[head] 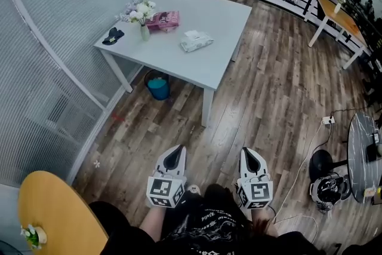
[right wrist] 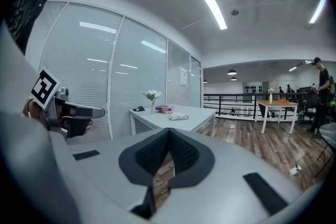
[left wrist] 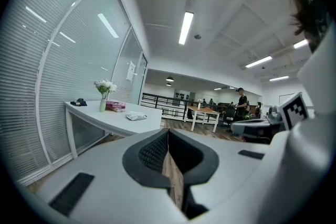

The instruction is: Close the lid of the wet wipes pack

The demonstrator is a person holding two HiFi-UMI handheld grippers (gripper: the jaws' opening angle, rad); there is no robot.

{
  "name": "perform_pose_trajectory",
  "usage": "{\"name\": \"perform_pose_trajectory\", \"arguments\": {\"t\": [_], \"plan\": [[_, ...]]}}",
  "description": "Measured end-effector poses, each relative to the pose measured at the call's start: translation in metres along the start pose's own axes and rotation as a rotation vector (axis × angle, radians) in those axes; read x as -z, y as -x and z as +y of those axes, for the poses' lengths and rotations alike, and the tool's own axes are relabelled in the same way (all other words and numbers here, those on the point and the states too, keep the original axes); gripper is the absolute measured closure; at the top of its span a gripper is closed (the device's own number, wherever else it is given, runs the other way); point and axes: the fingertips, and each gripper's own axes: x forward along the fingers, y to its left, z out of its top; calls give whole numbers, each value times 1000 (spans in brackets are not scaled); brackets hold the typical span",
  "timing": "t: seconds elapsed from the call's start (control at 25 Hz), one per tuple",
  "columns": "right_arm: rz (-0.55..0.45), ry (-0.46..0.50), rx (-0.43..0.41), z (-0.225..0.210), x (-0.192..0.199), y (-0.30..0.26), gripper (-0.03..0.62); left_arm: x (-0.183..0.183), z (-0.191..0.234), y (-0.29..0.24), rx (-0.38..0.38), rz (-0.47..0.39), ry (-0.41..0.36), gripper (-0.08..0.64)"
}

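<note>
Lower centre of the head view: left tool and right tool, side by side, both pinched closed on nothing, well apart from the white worktop. Upper centre, on that worktop: wet wipes pack, near a pink packet and a flower vase.

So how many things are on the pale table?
4: a dark item at the left corner, a flower vase beside it, a pink pack right of the vase, and the white wet wipes pack near the middle. None looks hidden.
</note>
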Motion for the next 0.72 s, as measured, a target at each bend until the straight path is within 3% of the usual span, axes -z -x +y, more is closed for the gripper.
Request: {"name": "perform_pose_trajectory", "arguments": {"t": [0.4, 0.72], "plan": [[-31, -51, -19, -8, -2, -18, 594, -4, 8, -16, 13, 9, -19, 552], [-10, 24, -82, -38, -14, -74, 594, -15, 12, -64, -39, -1, 2, 552]]}}
